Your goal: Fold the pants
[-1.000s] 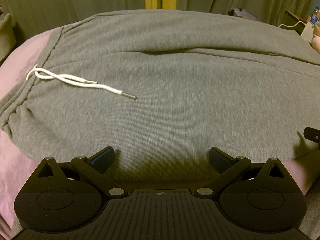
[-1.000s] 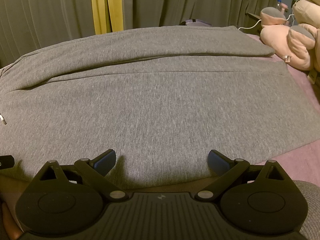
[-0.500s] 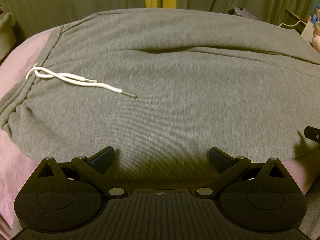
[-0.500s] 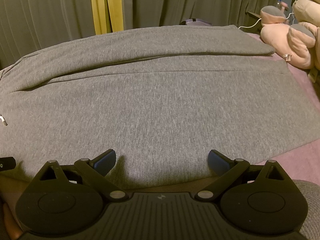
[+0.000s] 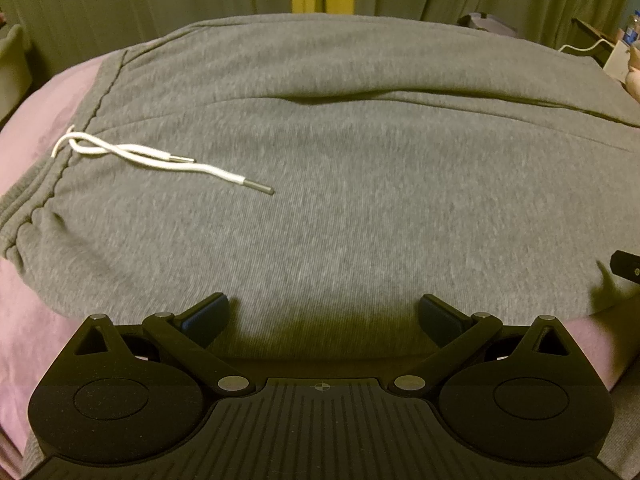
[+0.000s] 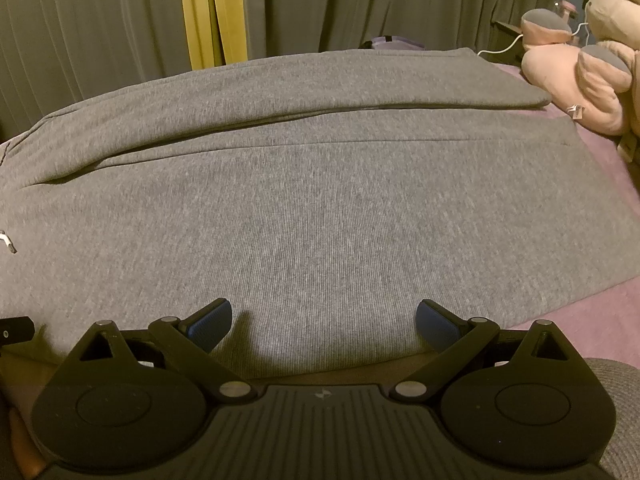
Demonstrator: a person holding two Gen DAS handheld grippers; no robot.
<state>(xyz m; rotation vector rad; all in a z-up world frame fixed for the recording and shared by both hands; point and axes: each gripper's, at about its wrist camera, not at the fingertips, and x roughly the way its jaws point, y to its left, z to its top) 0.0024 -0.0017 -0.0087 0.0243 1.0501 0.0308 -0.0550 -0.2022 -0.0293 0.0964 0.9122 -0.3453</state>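
Writing first: I can read none; a small mark sits at the centre of each gripper body, too small for me to make out, and the bottle (image 6: 559,0) far right carries a label I cannot read.

Grey sweatpants (image 5: 340,184) lie spread flat across the pink bedsheet (image 5: 44,120), filling most of both views; the fabric is a heathered grey knit with fine ribbing; the elastic waistband (image 5: 36,196) sits at the left, gathered and puckered; a white drawstring (image 5: 132,154) with metal tips trails from it onto the cloth, its two ends crossed; the legs run off to the right, the far leg lying as a long raised fold (image 6: 320,92) over the near one, with its hem ending near the pink plush toy (image 6: 576,80) at the far right.

My left gripper (image 5: 322,312) hangs at the near edge of the pants towards the waist end, jaws spread wide, nothing between them; my right gripper (image 6: 324,316) hangs at the near edge further along the leg, jaws likewise spread wide and empty; blue pads (image 6: 210,320) face inward above the cloth.

Olive curtains (image 6: 100,32) with a yellow strip close off the far side.
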